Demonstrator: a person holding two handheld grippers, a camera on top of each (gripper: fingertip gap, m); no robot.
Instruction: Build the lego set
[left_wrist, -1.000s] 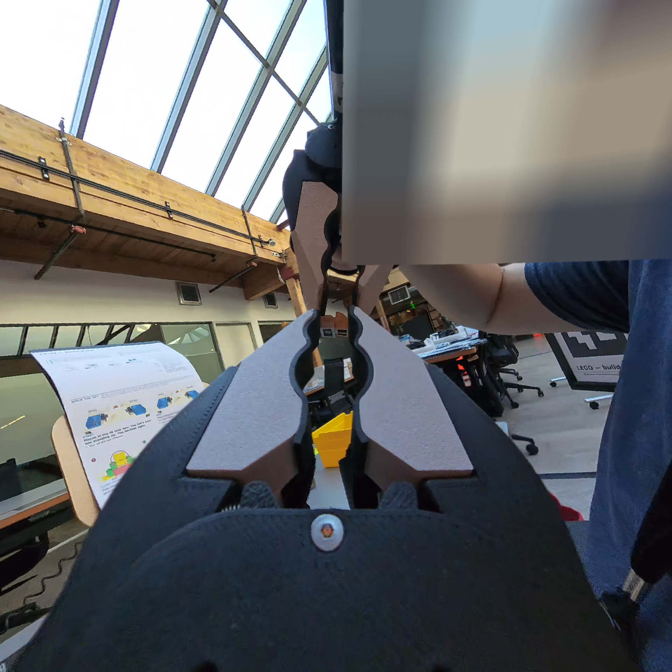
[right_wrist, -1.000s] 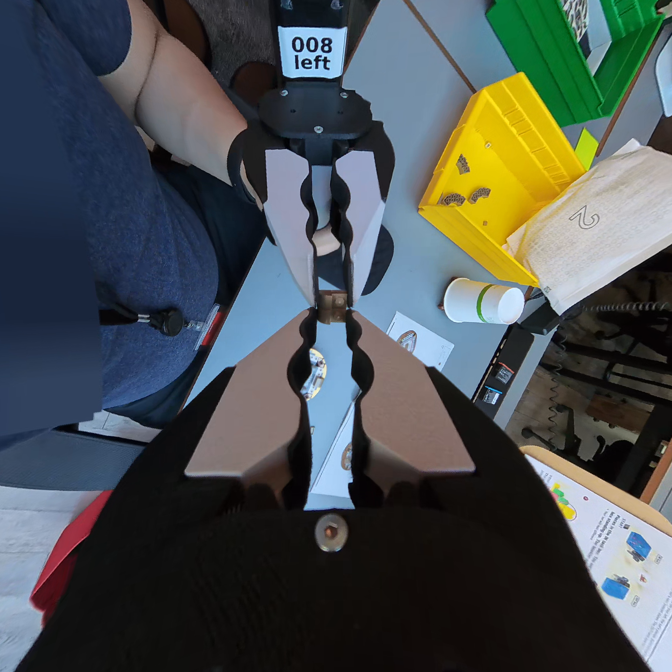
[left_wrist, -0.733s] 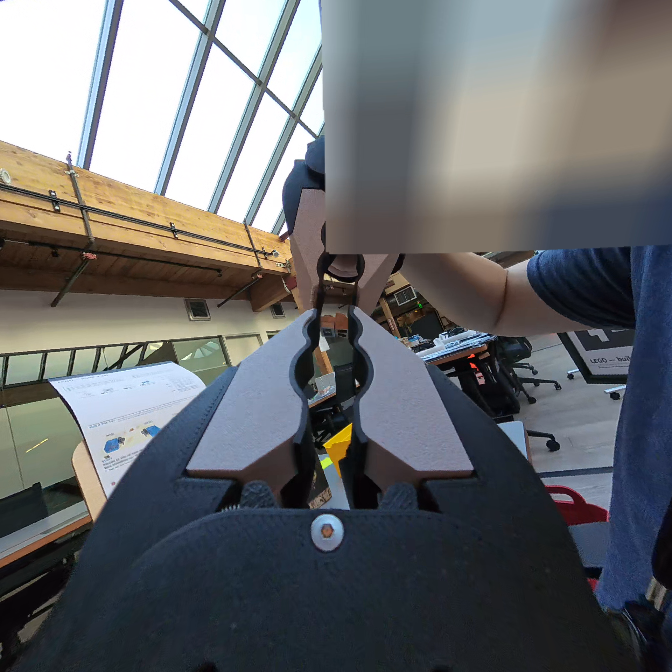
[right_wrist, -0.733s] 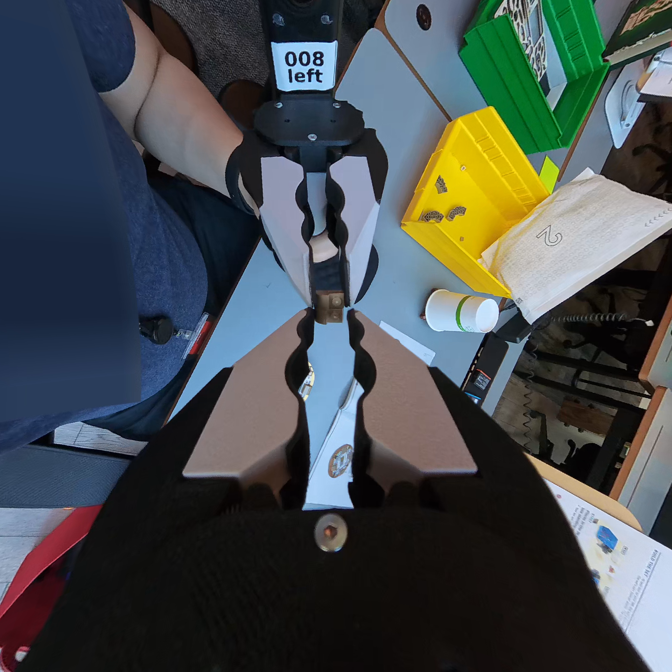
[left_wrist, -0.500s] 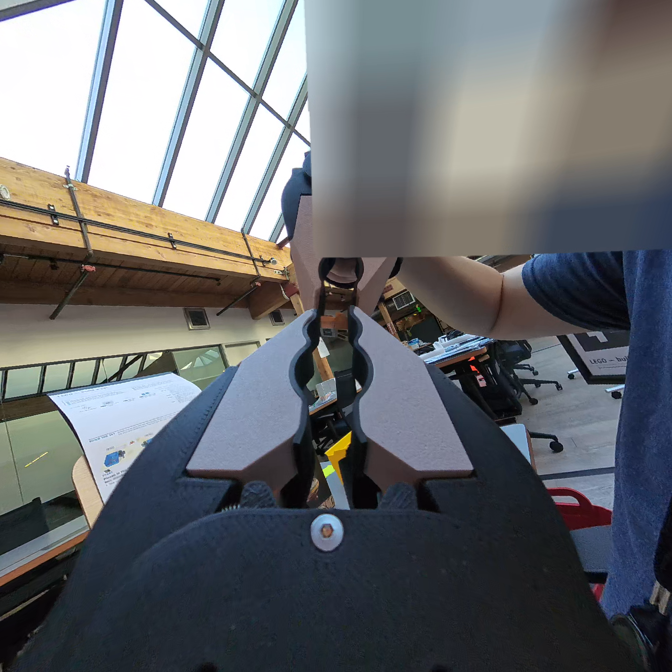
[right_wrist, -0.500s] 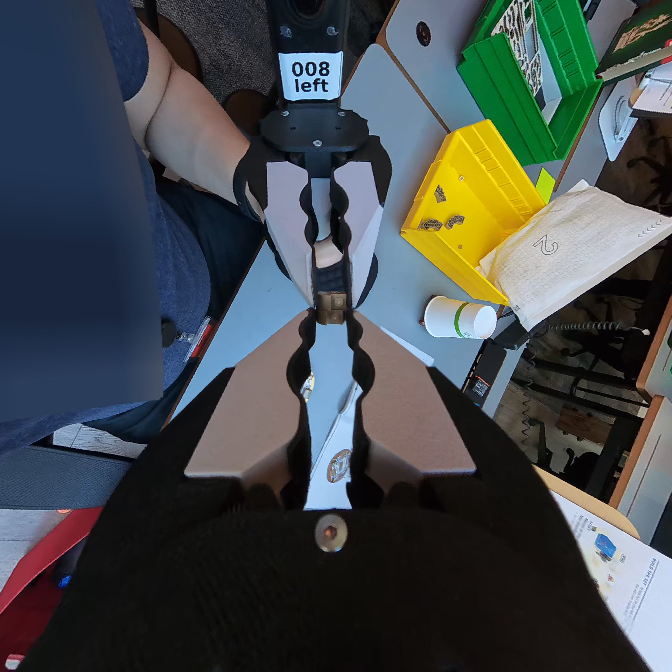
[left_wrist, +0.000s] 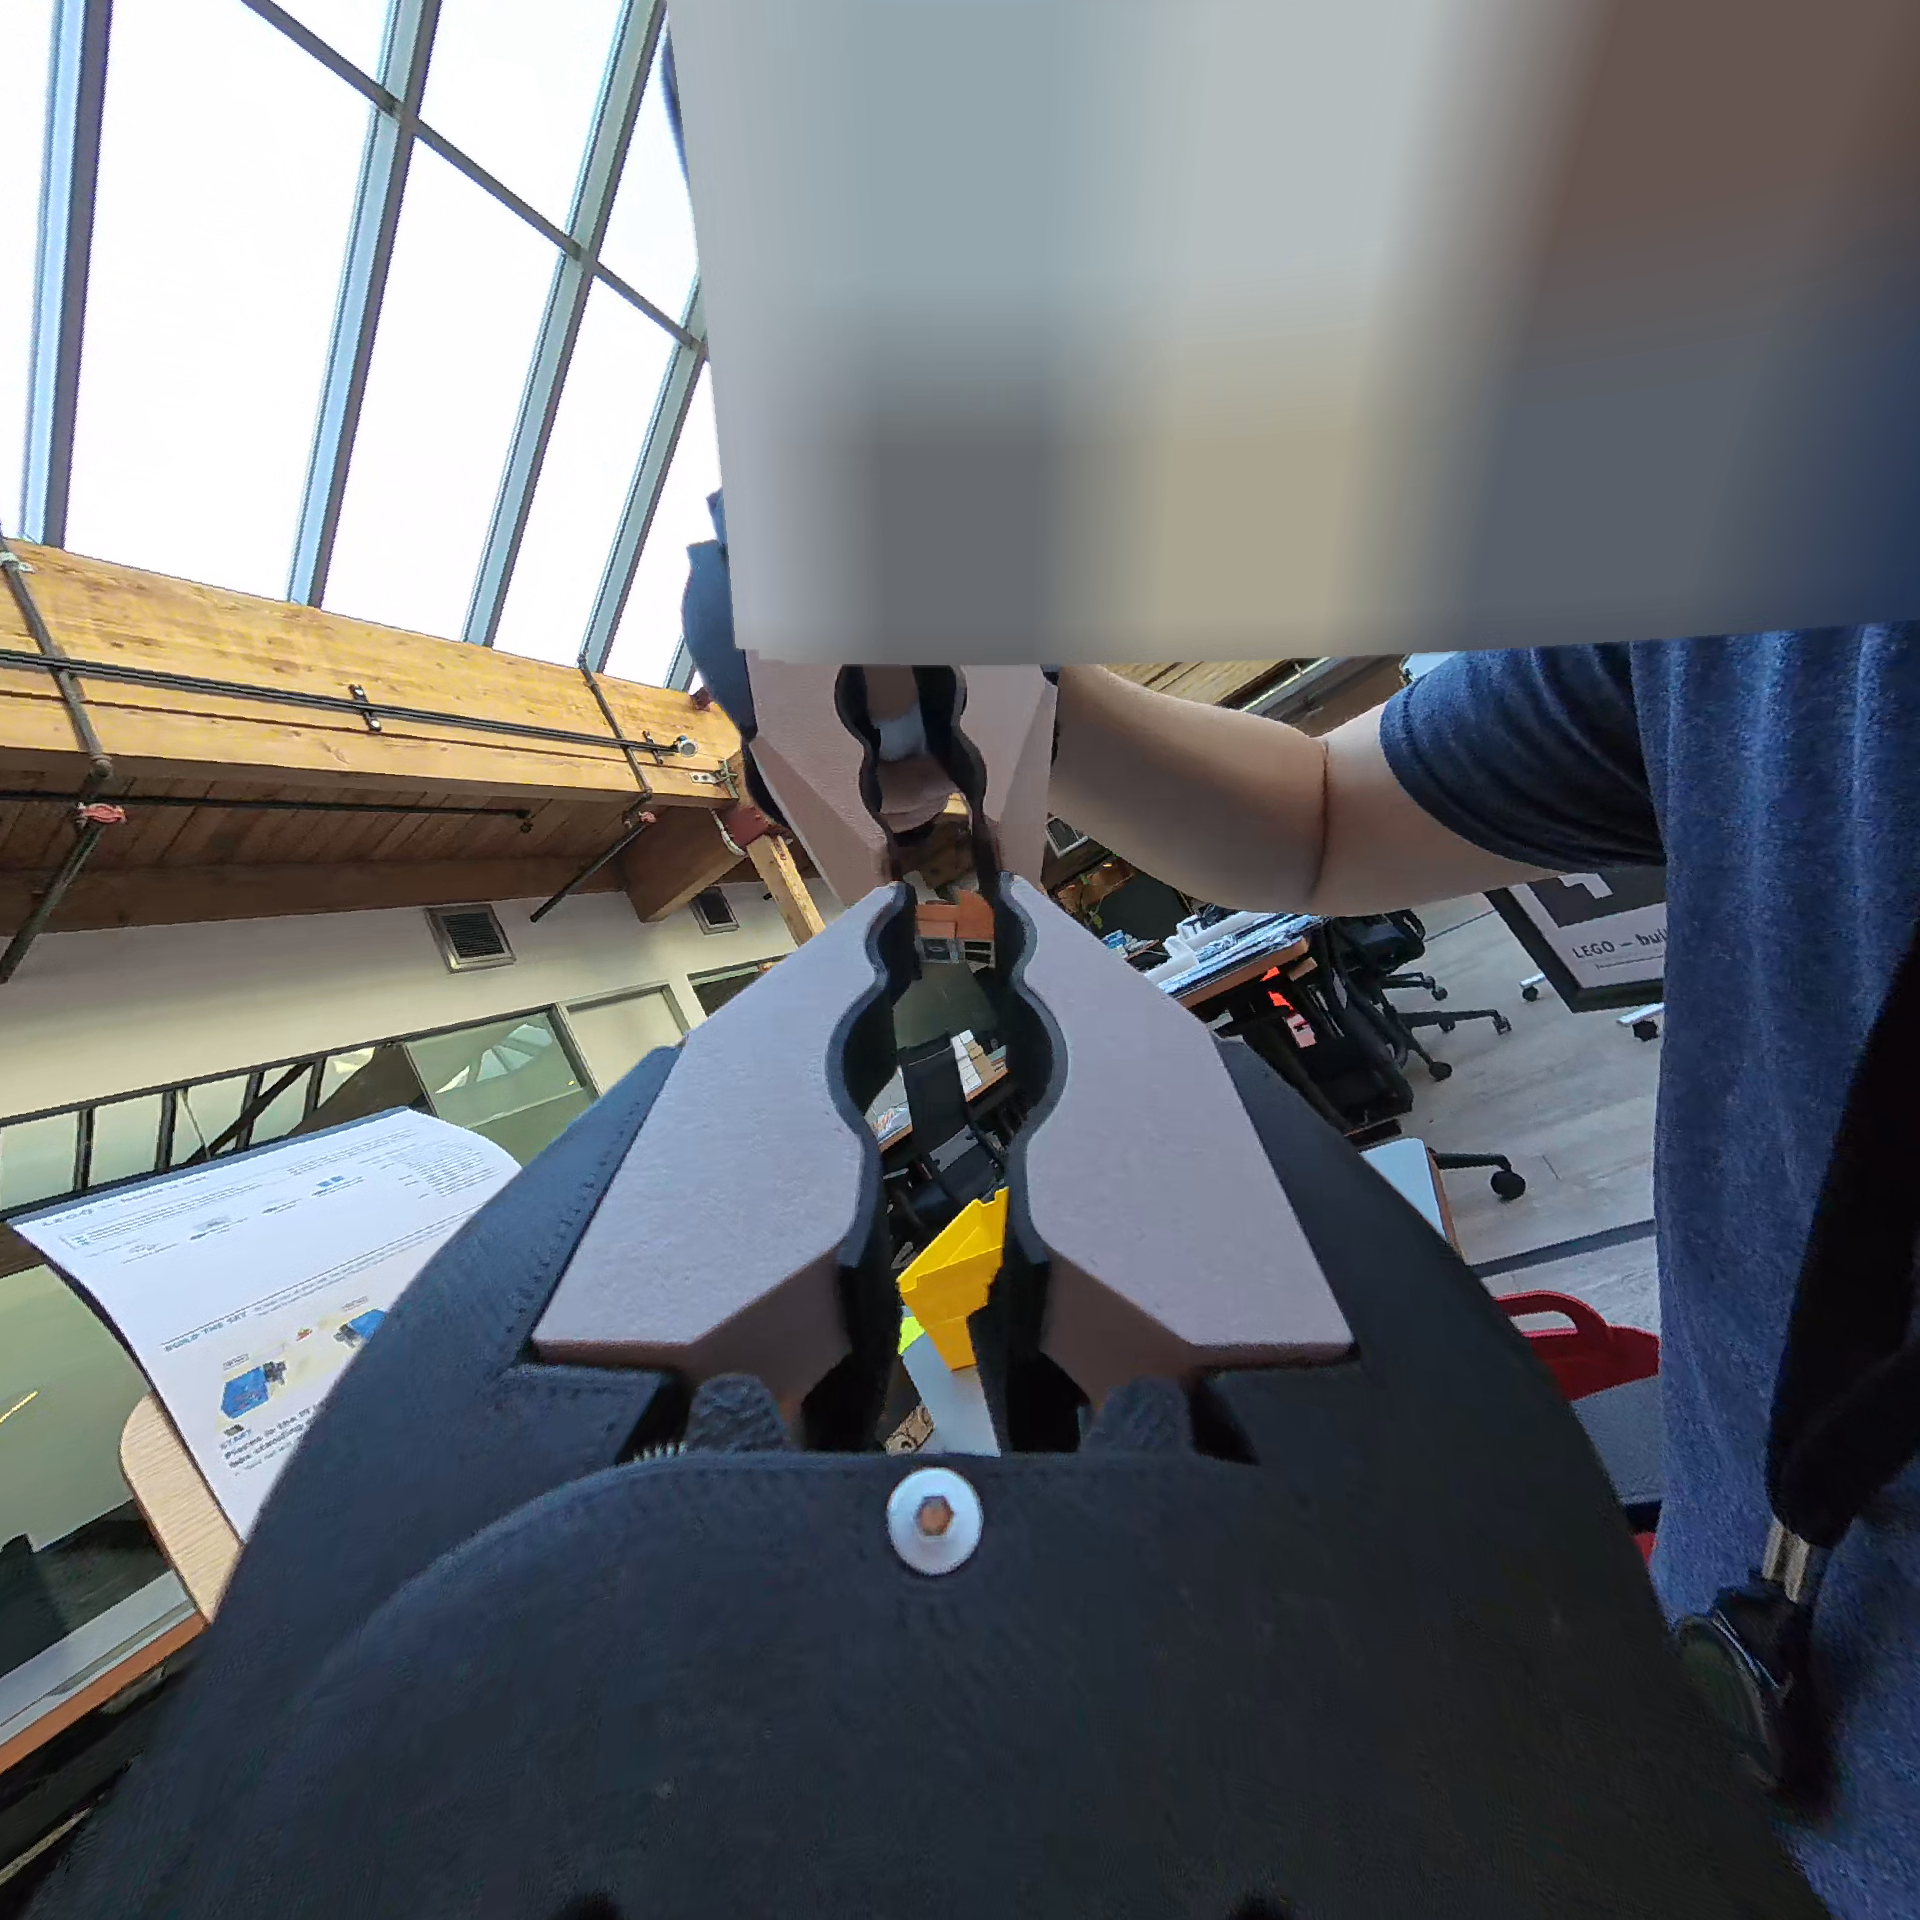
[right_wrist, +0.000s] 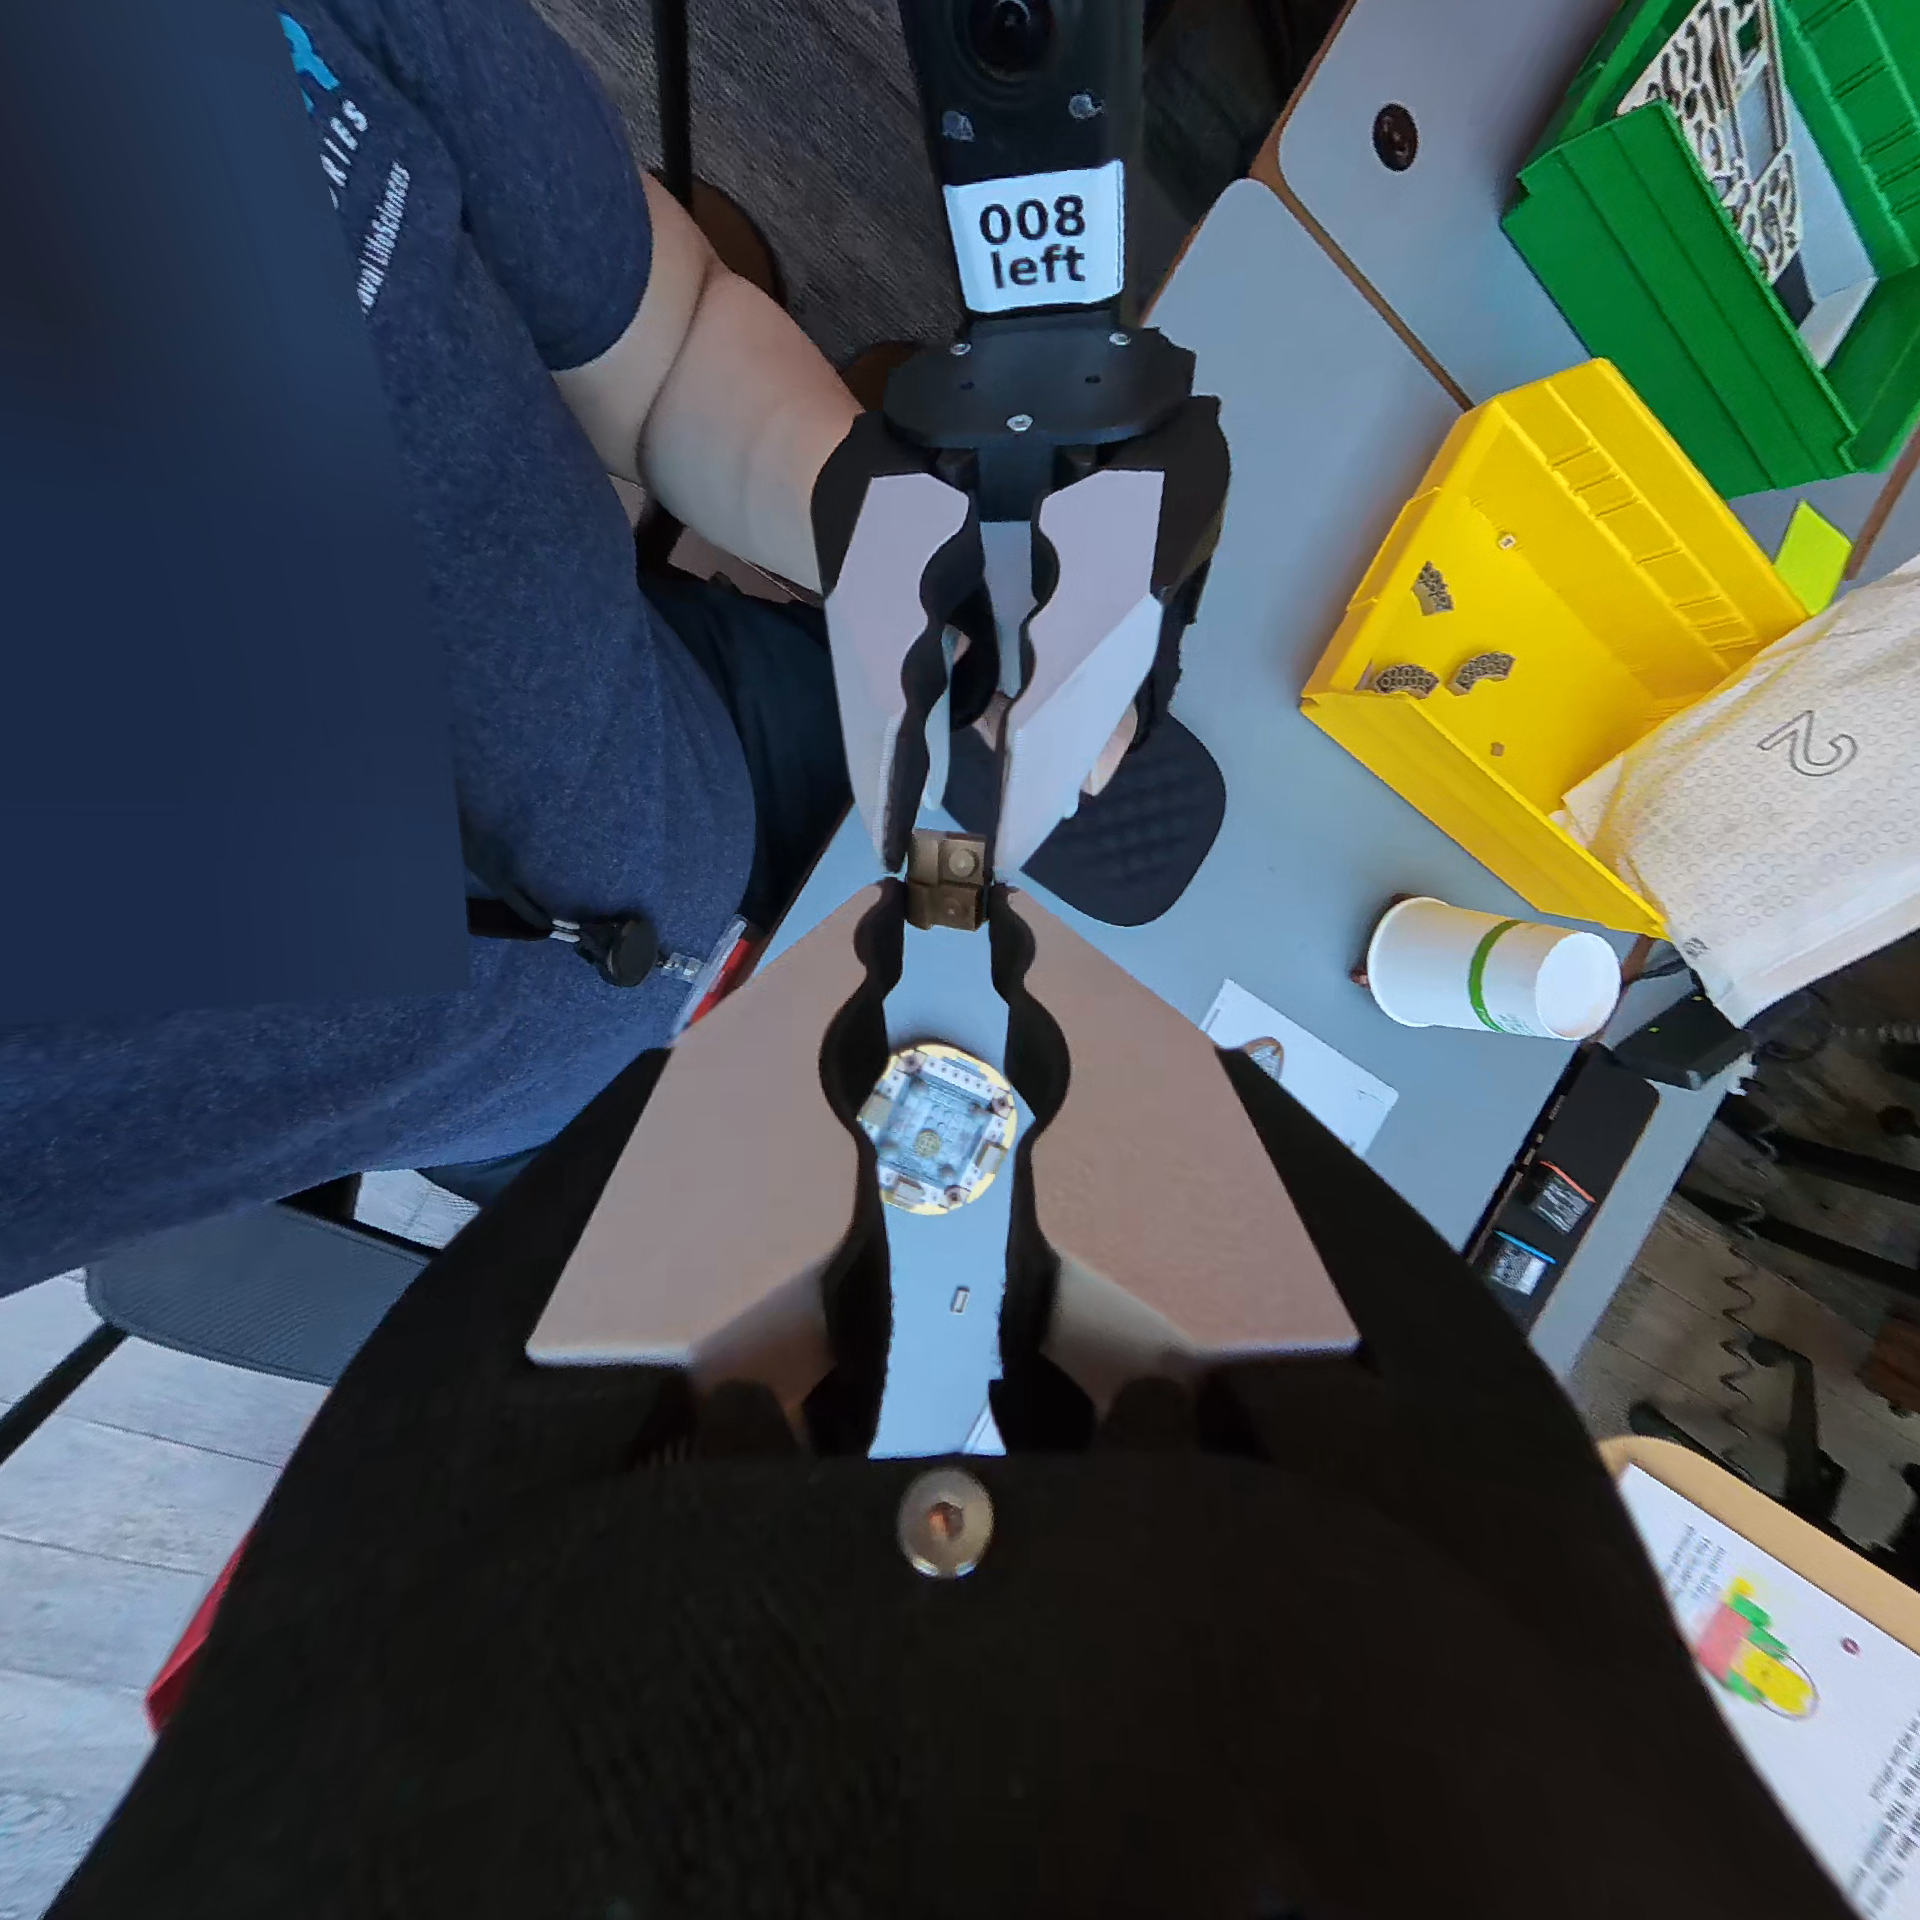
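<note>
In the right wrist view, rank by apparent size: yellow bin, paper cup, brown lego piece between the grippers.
1. yellow bin
2. paper cup
3. brown lego piece, though it is held above the table, nearer the camera

Two small tan lego pieces (right_wrist: 945, 881) meet stacked, pinched between opposing tongs above the table.

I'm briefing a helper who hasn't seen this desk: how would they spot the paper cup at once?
Start at the yellow bin on the grey table. Just below its near corner, by the table edge, the paper cup lies on its side. It is the only white cylinder there, with a green band around it.
</note>
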